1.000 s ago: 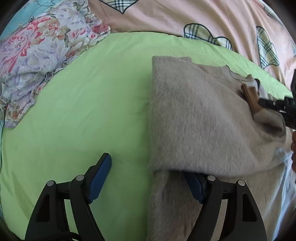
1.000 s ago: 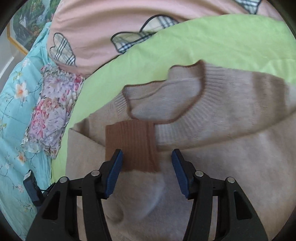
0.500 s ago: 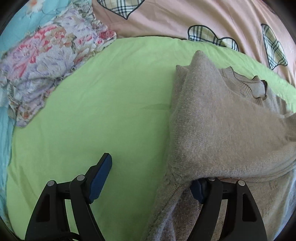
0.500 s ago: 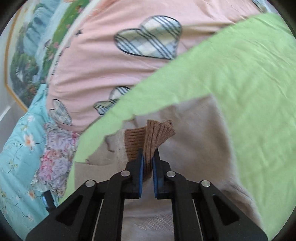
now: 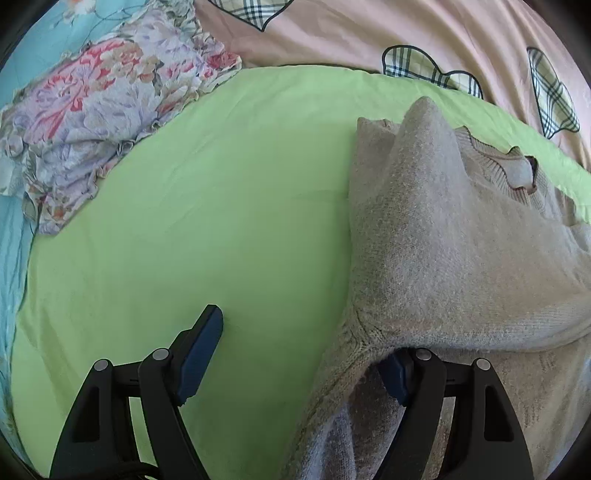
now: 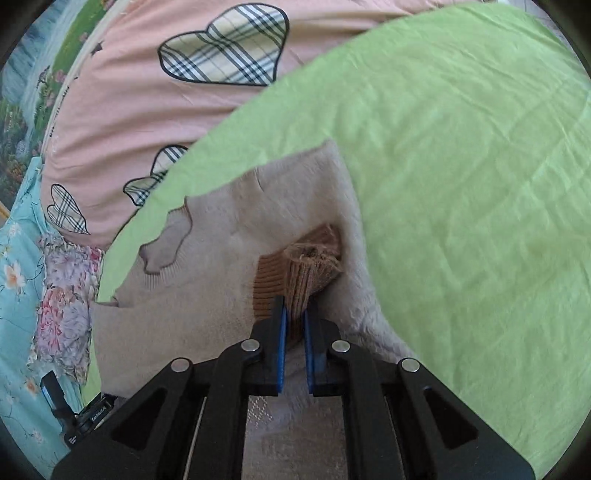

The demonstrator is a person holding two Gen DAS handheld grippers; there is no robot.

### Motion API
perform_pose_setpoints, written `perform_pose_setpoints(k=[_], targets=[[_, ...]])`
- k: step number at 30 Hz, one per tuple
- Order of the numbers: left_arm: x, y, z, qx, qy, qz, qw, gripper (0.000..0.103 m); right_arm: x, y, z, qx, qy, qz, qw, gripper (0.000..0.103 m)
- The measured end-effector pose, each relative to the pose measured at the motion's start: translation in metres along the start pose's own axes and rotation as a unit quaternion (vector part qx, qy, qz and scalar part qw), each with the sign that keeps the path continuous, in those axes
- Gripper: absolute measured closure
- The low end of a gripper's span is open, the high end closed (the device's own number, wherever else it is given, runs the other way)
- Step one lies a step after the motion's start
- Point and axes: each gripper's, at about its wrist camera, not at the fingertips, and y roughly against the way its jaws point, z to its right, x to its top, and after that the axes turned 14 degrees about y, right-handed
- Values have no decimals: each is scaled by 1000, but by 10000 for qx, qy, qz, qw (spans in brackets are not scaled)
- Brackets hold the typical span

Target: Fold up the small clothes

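A beige knitted sweater [image 5: 461,240] lies on the green sheet [image 5: 221,203], one sleeve pulled across its body. In the left wrist view my left gripper [image 5: 301,343] stands wide open at the sweater's left edge. Its left finger rests over bare sheet and its right finger [image 5: 397,373] is tucked under the fabric. In the right wrist view my right gripper [image 6: 294,317] pinches the sleeve's brown ribbed cuff [image 6: 306,269] between its blue pads, above the sweater [image 6: 221,266]. The jaws are easing open slightly, but the cuff stays pressed between them.
A folded floral cloth [image 5: 92,122] lies at the sheet's far left on a turquoise cover. A pink duvet with plaid hearts [image 5: 369,29] borders the far side. Bare green sheet [image 6: 461,184] stretches to the right of the sweater.
My right gripper closed on the brown cuff and carried it sideways, drawing the sleeve taut across the sweater; it has left the left wrist view. The left gripper has barely moved.
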Motion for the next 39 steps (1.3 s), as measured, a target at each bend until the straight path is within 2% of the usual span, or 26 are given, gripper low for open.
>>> perform_pose_setpoints(k=[2,4,5,6,7,8,10,12,15,18,20,22,23,25,27,28,30,35,37,39], targets=[[1,-1,-6,-159,97,-4,9998,23,1,19,-4,-335,96,243,9991,77],[0,-1,-11,-318,206,-6,9993,21,5,36,-19,-411,391,520,9970,76],[0,-2,-13,-380,267,-19,9989,20,9,42,-33,-305,631,626,9956,76],[0,-3,-14,-407,320,-32,9987,19,12,42,-46,-133,851,630,9943,74],[0,-4,-14,-415,335,-36,9986,19,16,37,-64,170,1100,540,9923,62],[0,-4,-13,-414,335,-32,9986,18,20,29,-80,491,1273,408,9898,46],[0,-4,-13,-417,327,-12,9986,18,24,6,-118,1169,1598,177,9800,32],[-2,-3,-13,-451,339,22,9984,17,30,-26,-160,1866,1896,-158,9638,27],[-3,-3,-17,-585,429,62,9973,17,52,-80,-211,2568,2045,-763,9415,25],[-2,-4,-21,-712,492,69,9962,16,68,-141,-251,2690,2103,-1416,9292,24],[-2,-4,-22,-767,525,68,9956,15,70,-179,-270,2858,2104,-2124,9105,21],[-3,-3,-23,-815,546,82,9951,15,69,-207,-285,2939,2104,-2623,8947,21],[-3,-3,-23,-842,559,90,9948,14,63,-222,-294,3049,2133,-2935,8806,21],[-2,-4,-23,-873,574,93,9945,14,54,-237,-309,3207,2187,-3205,8641,20],[-3,-3,-23,-909,598,110,9940,13,46,-250,-329,3585,2202,-3346,8432,20],[-3,-3,-24,-930,610,108,9937,13,45,-255,-336,3677,2184,-3315,8410,20],[-3,-3,-26,-980,643,108,9930,12,48,-259,-347,3687,2171,-3048,8509,20],[-3,-3,-29,-1098,731,138,9912,12,48,-275,-357,4446,1414,-3009,8317,20],[-2,-2,-33,-1216,808,124,9892,12,53,-274,-352,4484,1154,-2720,8436,20],[0,1,-39,-1454,884,72,9854,12,65,-265,-337,4218,962,-2254,8729,20]])
